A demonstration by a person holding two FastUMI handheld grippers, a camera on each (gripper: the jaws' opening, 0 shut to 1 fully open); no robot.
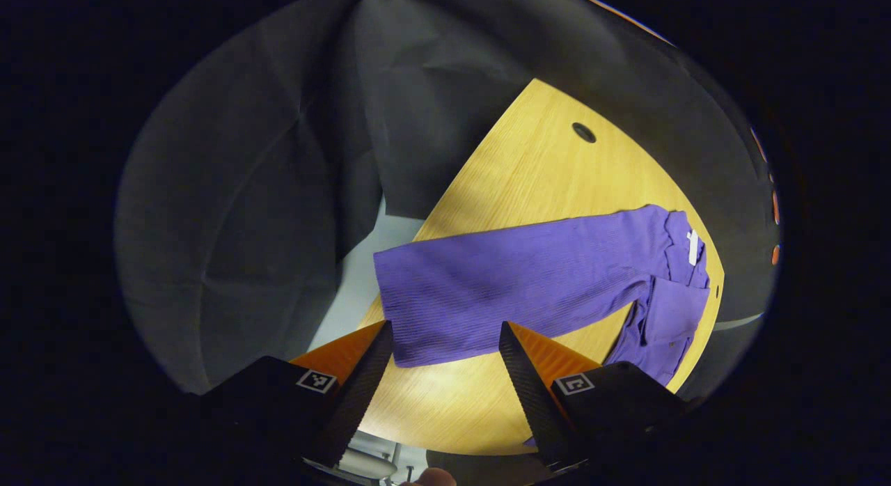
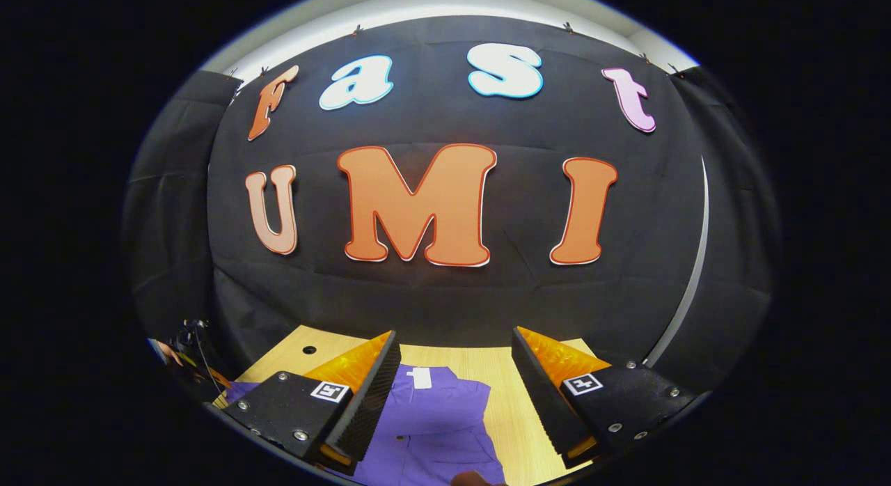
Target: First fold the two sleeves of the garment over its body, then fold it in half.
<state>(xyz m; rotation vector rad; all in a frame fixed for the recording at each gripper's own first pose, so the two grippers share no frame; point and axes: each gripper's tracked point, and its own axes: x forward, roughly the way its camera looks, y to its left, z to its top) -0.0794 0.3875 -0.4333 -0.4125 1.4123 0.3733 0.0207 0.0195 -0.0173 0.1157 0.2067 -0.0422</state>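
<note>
A purpose-built recording booth rather than a lived-in room: black cloth (image 2: pixel 445 291) hangs as a backdrop behind a light wooden table (image 1: pixel 536 173), draped in folds toward 9 o'clock in the left gripper view. The tabletop carries a round cable hole (image 1: pixel 583 131) at about 1 o'clock, an office-desk fitting. A strip of pale wall (image 2: pixel 431 2) shows above the cloth at 12 o'clock in the right gripper view.

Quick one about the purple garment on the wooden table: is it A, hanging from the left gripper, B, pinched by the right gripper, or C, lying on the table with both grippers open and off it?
C: the purple garment lies flat on the wooden table, and the left gripper and right gripper are both open, holding nothing.
</note>
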